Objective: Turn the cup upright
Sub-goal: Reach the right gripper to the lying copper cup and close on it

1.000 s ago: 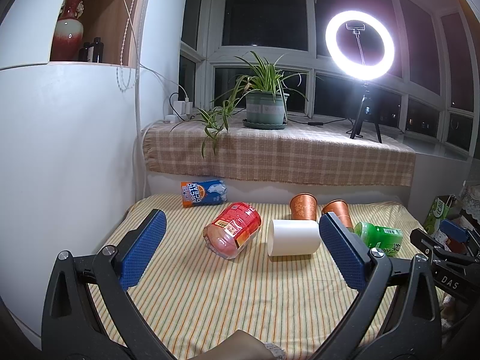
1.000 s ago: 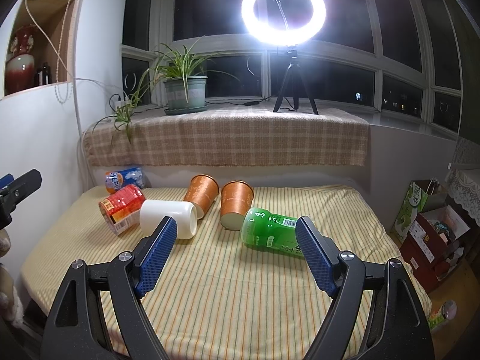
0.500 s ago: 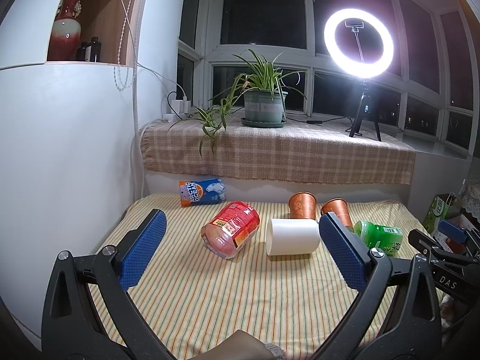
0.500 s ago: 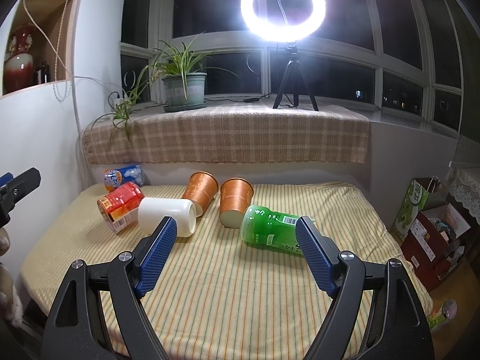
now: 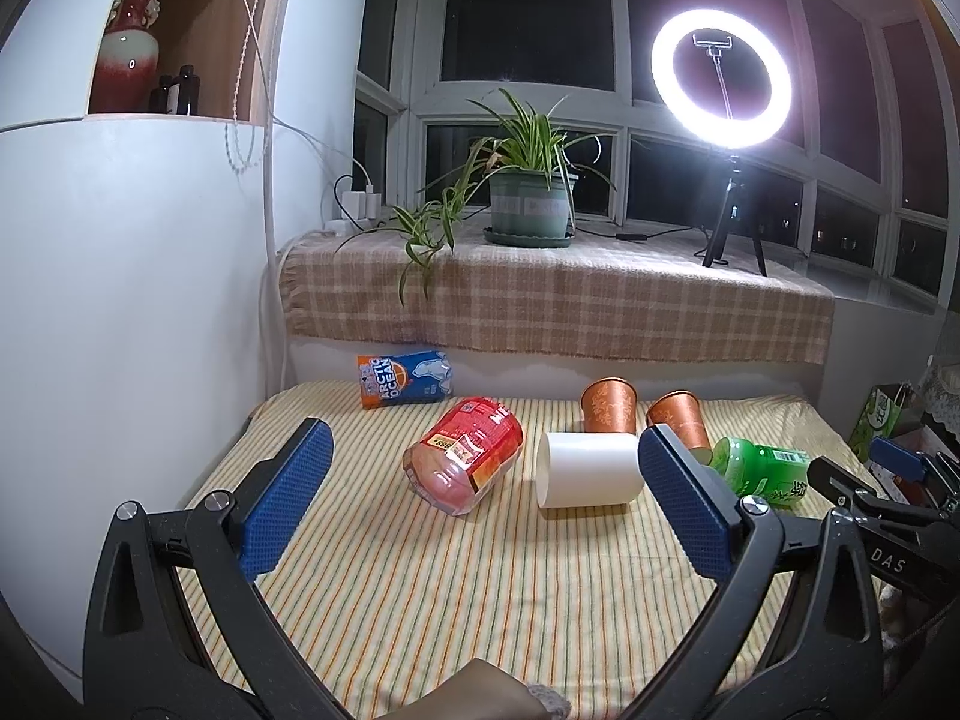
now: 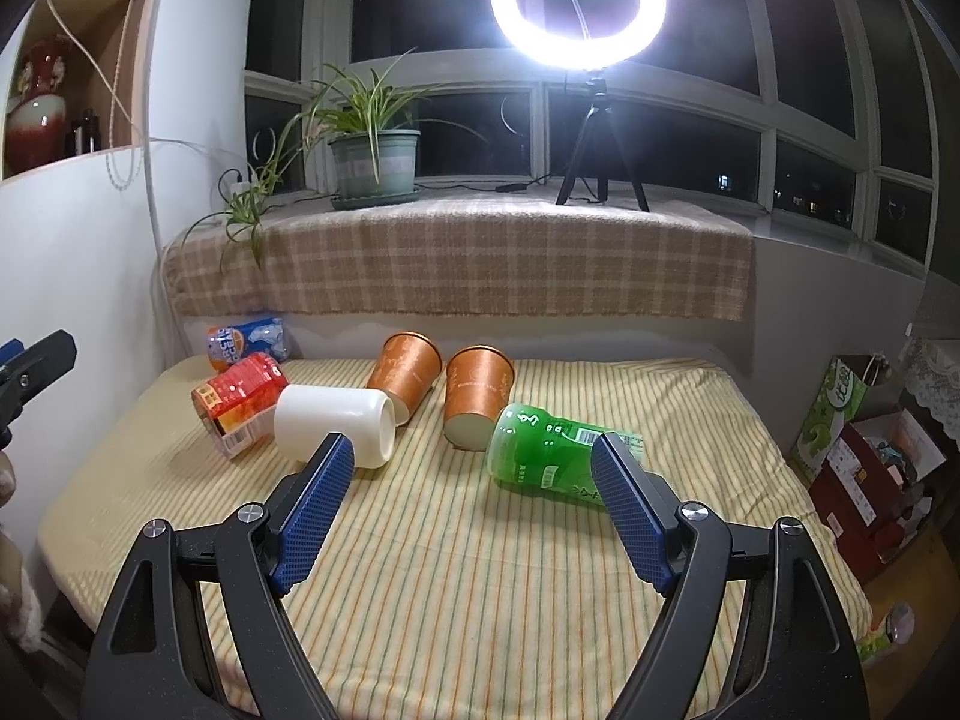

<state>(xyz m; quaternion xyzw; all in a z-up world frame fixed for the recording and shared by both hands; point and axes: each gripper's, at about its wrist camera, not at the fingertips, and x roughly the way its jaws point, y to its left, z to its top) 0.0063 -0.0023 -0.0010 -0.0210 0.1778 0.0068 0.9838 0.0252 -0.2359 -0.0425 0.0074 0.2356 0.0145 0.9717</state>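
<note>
Several cups lie on their sides on the striped table (image 5: 480, 588): a white cup (image 5: 588, 469) (image 6: 335, 425), two orange paper cups (image 5: 607, 405) (image 5: 681, 419), also in the right wrist view (image 6: 403, 377) (image 6: 477, 391), a green cup (image 5: 765, 471) (image 6: 549, 451) and a red cup (image 5: 465, 455) (image 6: 240, 399). My left gripper (image 5: 483, 498) is open and empty, held short of the white cup. My right gripper (image 6: 474, 507) is open and empty, in front of the white and green cups.
A blue and orange can (image 5: 403, 379) lies at the back left by the wall. A plaid-covered sill (image 6: 456, 264) holds a potted plant (image 6: 375, 162) and a ring light (image 6: 579, 0). Boxes (image 6: 864, 456) stand right of the table. A white cabinet (image 5: 120, 300) is on the left.
Both views have drifted very slightly; the objects on the table have not moved and both grippers stay open.
</note>
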